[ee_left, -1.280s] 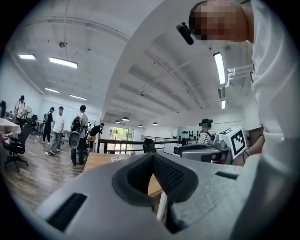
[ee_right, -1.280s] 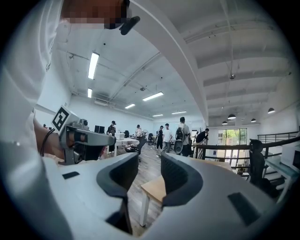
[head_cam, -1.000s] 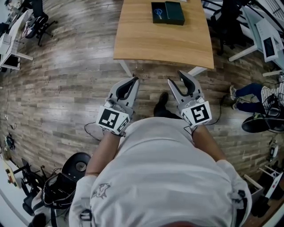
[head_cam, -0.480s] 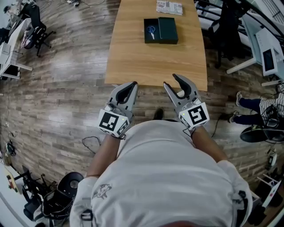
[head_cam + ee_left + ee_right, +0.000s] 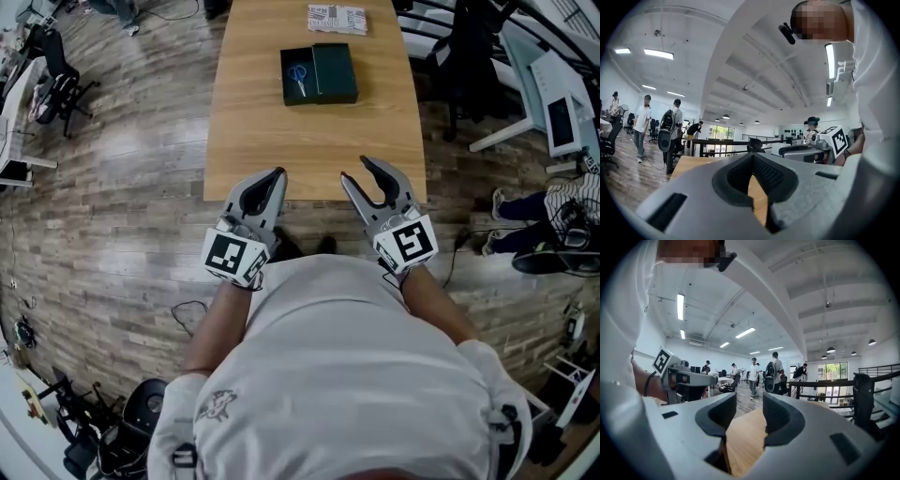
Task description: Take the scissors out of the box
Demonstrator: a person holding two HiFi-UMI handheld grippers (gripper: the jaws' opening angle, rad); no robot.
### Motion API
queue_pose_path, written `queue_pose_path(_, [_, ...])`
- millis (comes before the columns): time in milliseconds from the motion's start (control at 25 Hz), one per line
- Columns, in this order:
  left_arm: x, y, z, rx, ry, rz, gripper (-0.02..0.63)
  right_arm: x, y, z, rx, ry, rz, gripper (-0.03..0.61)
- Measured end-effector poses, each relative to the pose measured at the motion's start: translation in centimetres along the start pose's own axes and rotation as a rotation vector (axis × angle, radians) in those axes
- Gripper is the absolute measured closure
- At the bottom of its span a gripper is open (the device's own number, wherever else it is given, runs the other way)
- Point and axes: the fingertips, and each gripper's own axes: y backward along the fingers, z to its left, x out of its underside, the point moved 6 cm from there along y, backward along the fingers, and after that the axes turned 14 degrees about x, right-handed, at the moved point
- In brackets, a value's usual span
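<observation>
Where your white shirt (image 5: pixel 347 375) fills the bottom of the head view, your two forearms reach forward with a gripper in each hand, both held above the near edge of the wooden table (image 5: pixel 309 141). Your left gripper (image 5: pixel 277 173) has its jaws brought together: in the left gripper view (image 5: pixel 752 157) the ribbed pads meet at their tips, and only bare tabletop shows through the oval gap behind them, so it holds nothing. Your right gripper (image 5: pixel 354 170) has its jaws spread apart; in the right gripper view (image 5: pixel 750 401) there is a clear gap between the pads with nothing in it but the table surface beyond. Each gripper's marker cube sits just ahead of your wrist.

The near half of the table is bare wood. Well ahead of both grippers, toward the far end, the dark green box (image 5: pixel 290 94) lies open, its two halves side by side. The scissors (image 5: pixel 298 73), with blue handles, lie inside the left half, untouched. Just past the box, at the far edge, lies a printed sheet (image 5: pixel 337 17). Around the table is plank floor (image 5: pixel 112 206); far back in the room, several people (image 5: pixel 752 373) stand.
</observation>
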Motion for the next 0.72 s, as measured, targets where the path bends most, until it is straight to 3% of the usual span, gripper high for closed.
queue_pose_path(720, [1.3, -3.3, 15.2, 0.087, 0.069, 0.05, 0.609, 1.4, -14.3, -1.1, 0.098, -0.022, 0.099, 0.396])
